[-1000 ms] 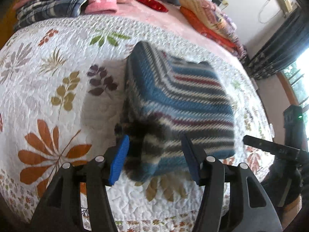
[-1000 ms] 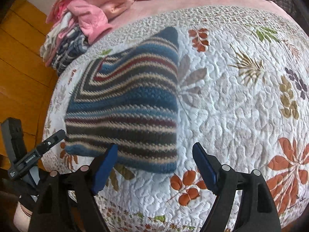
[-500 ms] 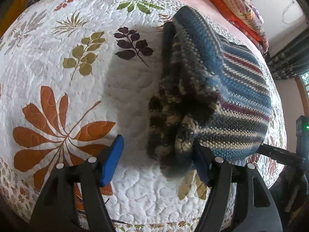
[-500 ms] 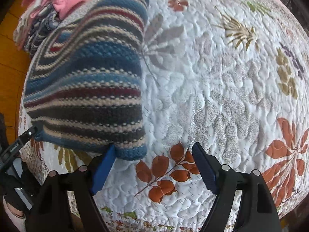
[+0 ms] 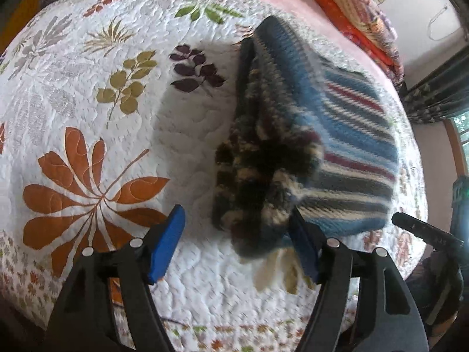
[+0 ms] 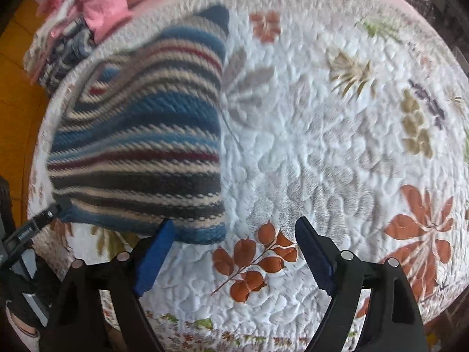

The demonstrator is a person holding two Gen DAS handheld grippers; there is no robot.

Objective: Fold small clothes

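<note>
1. A folded striped knit garment (image 5: 346, 135) lies on the bed's leaf-patterned quilt (image 5: 96, 111), filling the centre and right of the left wrist frame and the left half of the right wrist frame (image 6: 140, 146)
2. The left hand-held gripper (image 5: 237, 243) is spread wide at bottom centre, its right blue pad at the garment's bunched near corner; contact is unclear
3. The right hand-held gripper (image 6: 231, 252) also gapes empty, its left pad at the garment's near edge
4. Pink clothes (image 6: 102, 8) sit at upper left
</note>
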